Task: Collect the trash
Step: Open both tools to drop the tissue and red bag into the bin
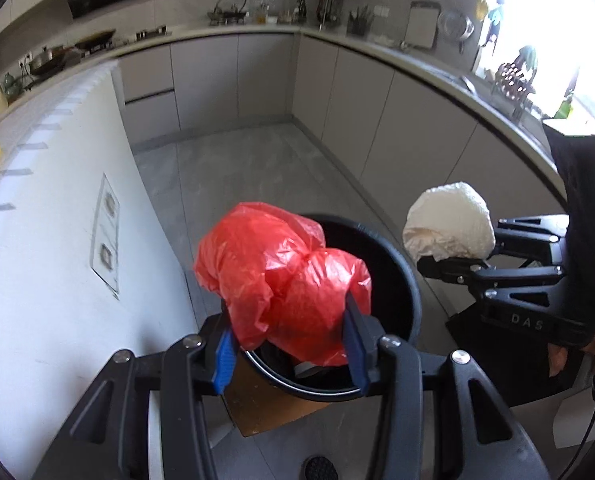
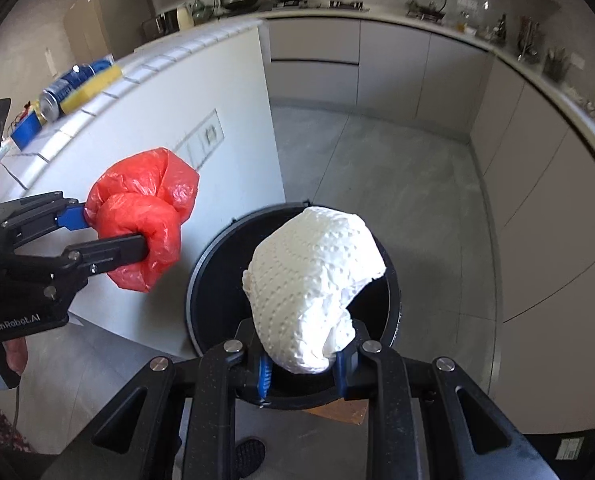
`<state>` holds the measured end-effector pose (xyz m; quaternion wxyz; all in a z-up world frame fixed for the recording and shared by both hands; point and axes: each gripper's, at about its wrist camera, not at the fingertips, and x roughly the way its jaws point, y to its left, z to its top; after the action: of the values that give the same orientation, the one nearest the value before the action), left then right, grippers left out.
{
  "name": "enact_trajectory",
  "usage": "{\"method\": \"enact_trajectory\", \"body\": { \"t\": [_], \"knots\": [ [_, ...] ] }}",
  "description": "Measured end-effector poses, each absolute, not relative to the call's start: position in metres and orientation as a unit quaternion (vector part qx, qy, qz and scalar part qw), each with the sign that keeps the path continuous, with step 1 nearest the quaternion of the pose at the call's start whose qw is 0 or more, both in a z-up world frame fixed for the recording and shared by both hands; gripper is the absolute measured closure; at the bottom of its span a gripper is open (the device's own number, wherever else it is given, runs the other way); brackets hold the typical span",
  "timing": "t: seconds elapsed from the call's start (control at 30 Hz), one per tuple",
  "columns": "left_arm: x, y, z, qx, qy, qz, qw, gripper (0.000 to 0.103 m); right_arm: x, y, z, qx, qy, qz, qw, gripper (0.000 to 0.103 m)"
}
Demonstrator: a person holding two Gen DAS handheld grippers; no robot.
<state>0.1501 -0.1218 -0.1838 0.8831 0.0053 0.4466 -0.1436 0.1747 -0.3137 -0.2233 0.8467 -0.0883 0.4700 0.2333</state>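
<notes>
Black trash bin (image 1: 401,280) sits below me on the floor, open. My left gripper (image 1: 289,344) pinches a knotted red plastic bag (image 1: 281,276); my right gripper (image 2: 303,364) clamps a crumpled paper towel (image 2: 313,284). Both hang over the bin, not dropped yet. A can (image 2: 57,98) on the counter looks left to grab.

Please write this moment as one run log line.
left tongs: shut on red bag | right tongs: shut on paper wad | both above black bin
</notes>
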Motion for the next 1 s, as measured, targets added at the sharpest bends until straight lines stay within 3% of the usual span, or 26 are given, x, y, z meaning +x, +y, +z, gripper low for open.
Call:
{"method": "enact_trajectory", "body": {
  "t": [0.2,0.27,0.3,0.33,0.37,0.4,0.67,1.0],
  "knots": [
    [0.158,-0.131,-0.203,0.000,0.460,-0.149,0.875,0.055,0.197,-0.305,-0.251,-0.109,0.488,0.253,0.828,0.077],
    [0.160,-0.132,-0.210,0.003,0.470,-0.148,0.870,0.043,0.204,-0.301,-0.259,-0.120,0.496,0.259,0.820,0.076],
    [0.164,-0.133,-0.216,0.012,0.484,-0.129,0.865,0.031,0.207,-0.299,-0.264,-0.134,0.500,0.258,0.816,0.067],
    [0.166,-0.131,-0.219,0.016,0.491,-0.116,0.863,0.009,0.209,-0.299,-0.268,-0.149,0.504,0.248,0.814,0.031],
    [0.163,-0.126,-0.220,0.013,0.489,-0.104,0.866,0.003,0.212,-0.301,-0.272,-0.167,0.501,0.226,0.819,0.015],
    [0.159,-0.118,-0.218,0.004,0.486,-0.094,0.869,0.003,0.213,-0.306,-0.271,-0.159,0.495,0.232,0.822,0.008],
    [0.141,-0.106,-0.198,-0.003,0.475,-0.054,0.878,0.003,0.212,-0.330,-0.253,-0.133,0.487,0.197,0.841,0.008],
    [0.129,-0.103,-0.167,-0.004,0.451,-0.030,0.892,0.003,0.192,-0.329,-0.226,-0.111,0.487,0.148,0.854,0.000]
  ]
}}
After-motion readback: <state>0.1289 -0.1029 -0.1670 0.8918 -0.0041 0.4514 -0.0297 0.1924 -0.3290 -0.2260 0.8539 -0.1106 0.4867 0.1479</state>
